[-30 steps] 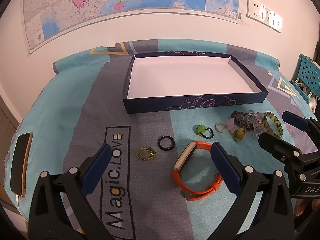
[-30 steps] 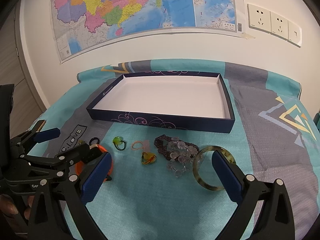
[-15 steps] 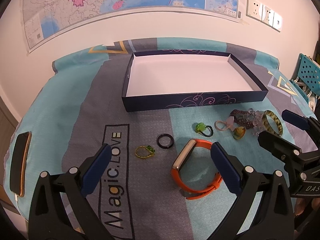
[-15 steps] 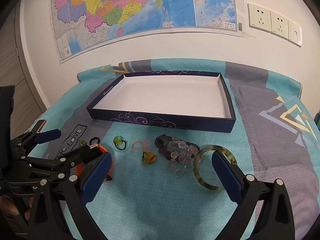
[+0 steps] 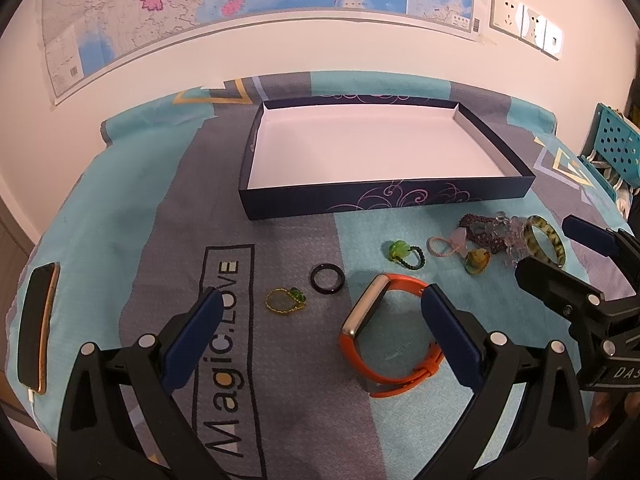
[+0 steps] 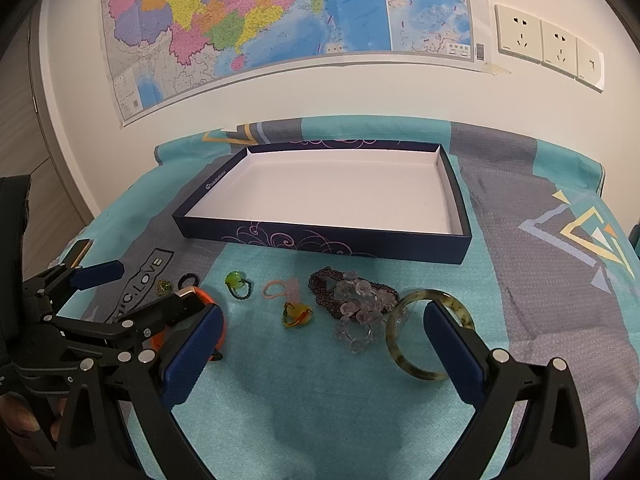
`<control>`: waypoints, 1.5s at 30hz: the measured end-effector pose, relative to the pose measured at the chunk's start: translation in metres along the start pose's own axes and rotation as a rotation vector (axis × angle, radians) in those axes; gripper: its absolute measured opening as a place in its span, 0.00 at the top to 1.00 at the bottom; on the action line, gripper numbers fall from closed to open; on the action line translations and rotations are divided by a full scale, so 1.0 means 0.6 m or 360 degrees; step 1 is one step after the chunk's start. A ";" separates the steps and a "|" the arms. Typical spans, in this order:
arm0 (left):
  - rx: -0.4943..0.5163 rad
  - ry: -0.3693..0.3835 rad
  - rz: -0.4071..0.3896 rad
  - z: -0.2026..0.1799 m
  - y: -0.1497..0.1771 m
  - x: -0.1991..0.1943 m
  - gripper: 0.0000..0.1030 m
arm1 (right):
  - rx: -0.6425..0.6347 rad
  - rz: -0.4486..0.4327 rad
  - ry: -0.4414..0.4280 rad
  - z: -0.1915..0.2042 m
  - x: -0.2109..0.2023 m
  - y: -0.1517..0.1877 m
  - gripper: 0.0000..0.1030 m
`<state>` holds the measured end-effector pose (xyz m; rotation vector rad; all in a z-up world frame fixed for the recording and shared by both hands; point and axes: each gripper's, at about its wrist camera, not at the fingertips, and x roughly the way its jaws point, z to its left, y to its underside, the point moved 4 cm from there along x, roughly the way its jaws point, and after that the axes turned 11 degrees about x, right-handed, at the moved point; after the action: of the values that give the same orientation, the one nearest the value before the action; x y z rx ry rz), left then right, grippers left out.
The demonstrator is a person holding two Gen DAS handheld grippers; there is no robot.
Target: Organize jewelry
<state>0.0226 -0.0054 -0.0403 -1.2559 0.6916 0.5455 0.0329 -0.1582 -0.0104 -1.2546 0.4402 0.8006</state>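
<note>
Teal-and-grey printed cloth (image 5: 120, 220) covers the table below a wall map (image 6: 248, 20). Items:
- Left gripper (image 5: 320, 312): jaws spread wide, holding nothing, hovering over the cloth.
- Orange band (image 5: 384, 332): lies between the left gripper's jaws, toward the right pad.
- Black ring (image 5: 327, 279) and gold ring (image 5: 285, 301): just ahead of the left gripper.
- Right gripper (image 6: 320, 332): jaws wide apart, empty.
- Mottled bangle (image 6: 430, 334): beside its right pad.
- Bead bracelets (image 6: 354, 300), yellow ring (image 6: 297, 315), pink ring (image 6: 276, 290), green ring (image 6: 237, 283): ahead, between its jaws.
- Navy box (image 6: 320, 240): farther ahead, white-lined, open.
- Phone (image 5: 38, 324): far left of the left gripper.
</note>
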 end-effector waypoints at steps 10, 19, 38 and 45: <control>-0.0006 0.0012 0.0029 0.004 0.003 0.007 0.05 | 0.0001 0.0003 -0.0004 0.000 0.000 0.000 0.06; 0.0048 0.0085 0.0038 -0.006 0.006 0.013 0.11 | 0.0009 0.0004 0.0006 -0.017 -0.003 0.002 0.06; 0.0098 0.0378 0.0107 -0.012 0.019 0.030 0.65 | 0.0207 0.0180 0.0043 -0.156 0.029 -0.017 0.60; 0.0136 0.0420 0.0112 -0.018 0.017 0.032 0.76 | 0.0145 0.0223 0.0045 -0.155 0.043 -0.020 0.62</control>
<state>0.0265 -0.0138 -0.0628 -1.2387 0.9736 0.4062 0.0702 -0.2406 -0.0463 -1.1609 0.5858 0.8722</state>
